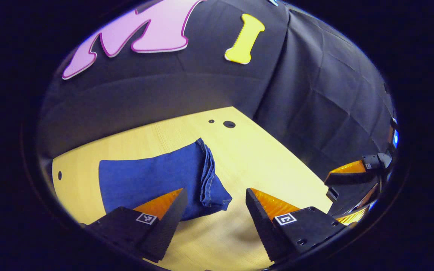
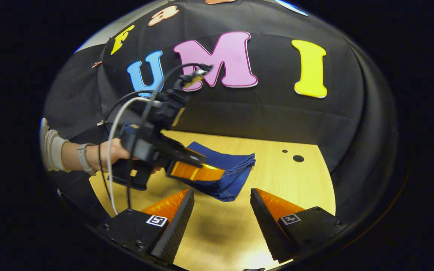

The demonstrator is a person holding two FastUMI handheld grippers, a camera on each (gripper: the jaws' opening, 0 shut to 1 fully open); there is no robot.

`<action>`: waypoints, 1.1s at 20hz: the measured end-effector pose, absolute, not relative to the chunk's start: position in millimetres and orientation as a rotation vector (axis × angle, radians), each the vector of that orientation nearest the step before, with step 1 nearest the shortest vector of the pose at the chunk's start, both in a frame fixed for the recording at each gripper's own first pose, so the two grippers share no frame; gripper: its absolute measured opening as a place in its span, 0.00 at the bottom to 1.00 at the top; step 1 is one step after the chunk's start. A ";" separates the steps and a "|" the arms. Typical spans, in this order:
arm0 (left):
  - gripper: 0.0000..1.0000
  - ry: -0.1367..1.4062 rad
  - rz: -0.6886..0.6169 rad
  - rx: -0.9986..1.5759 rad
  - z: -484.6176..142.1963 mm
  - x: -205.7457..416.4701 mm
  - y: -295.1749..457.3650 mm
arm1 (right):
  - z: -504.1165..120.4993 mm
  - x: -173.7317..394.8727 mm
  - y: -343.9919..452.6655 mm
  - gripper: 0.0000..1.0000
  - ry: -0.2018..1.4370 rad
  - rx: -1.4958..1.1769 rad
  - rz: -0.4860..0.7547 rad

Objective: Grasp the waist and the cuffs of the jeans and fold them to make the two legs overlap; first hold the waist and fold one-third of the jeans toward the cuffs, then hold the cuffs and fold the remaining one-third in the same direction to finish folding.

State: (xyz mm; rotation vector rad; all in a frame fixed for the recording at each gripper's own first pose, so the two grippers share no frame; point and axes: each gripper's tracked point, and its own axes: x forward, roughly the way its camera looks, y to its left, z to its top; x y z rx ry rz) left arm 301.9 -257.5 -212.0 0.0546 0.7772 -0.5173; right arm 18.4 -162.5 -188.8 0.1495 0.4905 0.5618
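Observation:
The blue jeans [image 1: 156, 177] lie folded into a compact stack on the wooden table [image 1: 262, 165], layered edges facing right in the left gripper view. My left gripper [image 1: 215, 199] hovers open above the table just in front of the stack, nothing between its fingers. In the right gripper view the same folded jeans [image 2: 228, 171] rest mid-table. The left gripper [image 2: 198, 171], held by a hand [image 2: 113, 152], hangs over their near-left part. My right gripper [image 2: 222, 201] stands open in front of the jeans, holding nothing. The right gripper [image 1: 352, 173] also shows at the right edge of the left gripper view.
Two small round holes [image 1: 229, 124] mark the table's far corner, and another hole [image 1: 59, 175] sits at its left side. Black cloth walls close the table off behind and to the right. A cable [image 2: 113, 150] loops from the left gripper.

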 end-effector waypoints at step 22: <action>0.97 0.231 -0.127 -0.014 -6.7 77.3 -170.1 | 6.8 -106.0 -217.0 0.96 0.085 0.111 0.367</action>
